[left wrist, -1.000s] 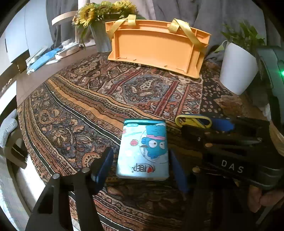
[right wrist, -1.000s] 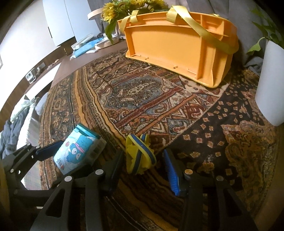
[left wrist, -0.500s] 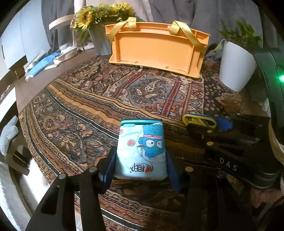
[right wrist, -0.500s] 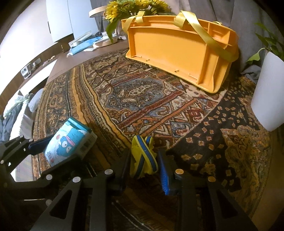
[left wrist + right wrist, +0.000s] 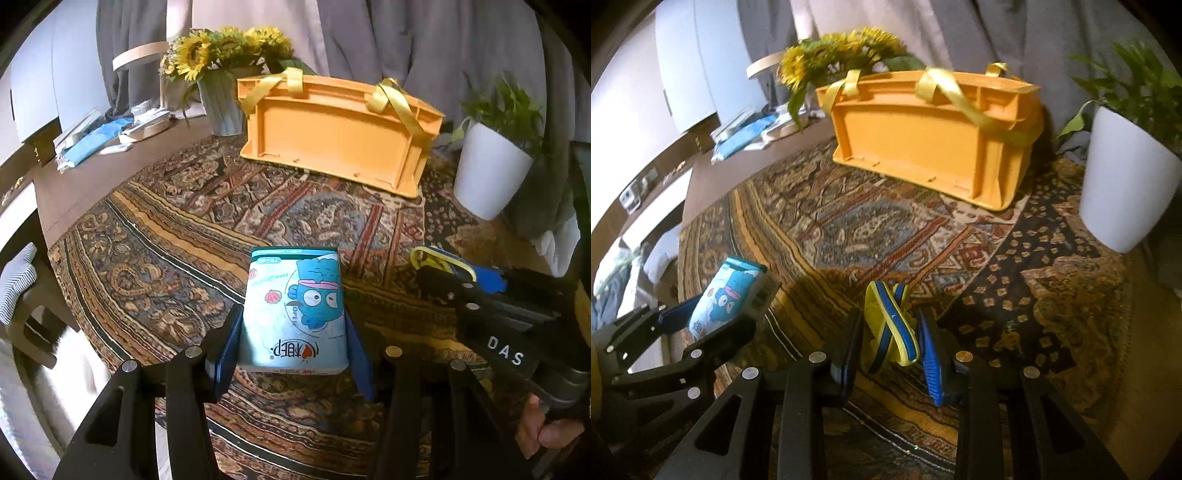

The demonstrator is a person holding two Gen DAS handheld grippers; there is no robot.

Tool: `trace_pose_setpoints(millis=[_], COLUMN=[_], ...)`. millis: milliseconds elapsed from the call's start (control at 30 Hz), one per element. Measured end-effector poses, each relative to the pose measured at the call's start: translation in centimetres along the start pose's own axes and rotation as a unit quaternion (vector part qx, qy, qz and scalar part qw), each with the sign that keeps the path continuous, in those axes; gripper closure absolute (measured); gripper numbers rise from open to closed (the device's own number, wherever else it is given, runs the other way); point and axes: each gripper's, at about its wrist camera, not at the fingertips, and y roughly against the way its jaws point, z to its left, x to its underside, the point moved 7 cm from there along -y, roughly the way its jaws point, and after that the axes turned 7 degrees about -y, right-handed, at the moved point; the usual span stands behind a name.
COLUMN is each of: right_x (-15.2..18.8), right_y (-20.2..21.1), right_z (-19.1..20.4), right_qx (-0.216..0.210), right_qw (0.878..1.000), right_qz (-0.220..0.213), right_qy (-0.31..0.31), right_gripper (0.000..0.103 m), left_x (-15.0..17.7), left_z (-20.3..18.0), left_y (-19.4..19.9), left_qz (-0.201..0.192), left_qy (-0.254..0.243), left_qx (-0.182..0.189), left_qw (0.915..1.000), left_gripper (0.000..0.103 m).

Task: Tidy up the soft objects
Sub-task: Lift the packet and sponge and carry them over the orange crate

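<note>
My left gripper is shut on a light-blue tissue pack printed with a blue cartoon fish, held above the patterned cloth; the pack also shows in the right wrist view. My right gripper is shut on a yellow and blue soft band, which also shows in the left wrist view. An orange plastic basket with yellow handles stands at the far side of the table.
A white pot with a green plant stands at the right, close to the basket. A grey vase of sunflowers stands behind the basket's left end. Papers and packets lie on the bare wood at far left.
Both grippers have closed on their objects and lifted them off the cloth. The right wrist view has risen and tilted toward the basket.
</note>
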Motion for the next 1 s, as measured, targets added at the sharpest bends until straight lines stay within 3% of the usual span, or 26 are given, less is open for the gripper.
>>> trace_pose_setpoints(millis=[667,1000], right_x=[-5.4,-9.2], right_y=[4.2,5.4], right_z=[3.7,5.2], right_qx=[0.017,0.042], right_qw=[0.995,0.989], right_qz=[-0.084,-0.121], right_qy=[-0.055,-0.077], right_gripper=[0.071,0.071], left_x=[-6.6,-10.5], left_z=[3.6,5.6], left_y=[3.6,3.4], left_qz=[-0.079,-0.099], left_qy=[-0.029,-0.049], left_qx=[0.034,0.064], left_qw=[0.9959,0.9918], left_gripper=[0.051,0.051])
